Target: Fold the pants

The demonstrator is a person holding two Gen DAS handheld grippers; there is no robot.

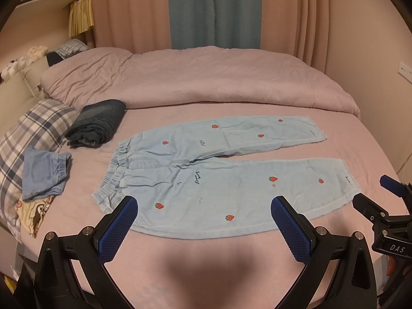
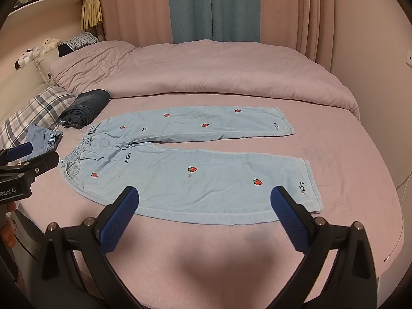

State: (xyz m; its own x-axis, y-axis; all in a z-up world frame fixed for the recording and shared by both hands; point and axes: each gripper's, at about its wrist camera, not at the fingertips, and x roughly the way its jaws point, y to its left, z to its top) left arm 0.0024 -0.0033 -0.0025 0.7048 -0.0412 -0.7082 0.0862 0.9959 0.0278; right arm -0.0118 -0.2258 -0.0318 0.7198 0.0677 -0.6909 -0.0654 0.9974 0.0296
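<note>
Pants flat on the bed, nothing grabbed yet

Pants [image 1: 219, 177] lie spread on the bed [image 1: 231, 257], legs splayed. Left hand-held gripper [image 1: 203, 212] and right hand-held gripper [image 2: 204, 203] both hover wide apart, empty. I'd pinch waistband and hem together, folding leg onto leg evenly.

Light blue pants [image 1: 226, 180] dotted with red strawberries; pink bedsheet [image 1: 206, 252], mauve duvet [image 1: 206, 77]; plaid grey-white pillow [image 1: 33, 128]; dark navy folded jeans [image 1: 97, 123]; blue gripper pads [image 2: 117, 225]

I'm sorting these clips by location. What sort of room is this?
Most likely a home bedroom: strawberry-print pants lie on a bed with a pink quilt, a plaid pillow and curtains behind.
</note>
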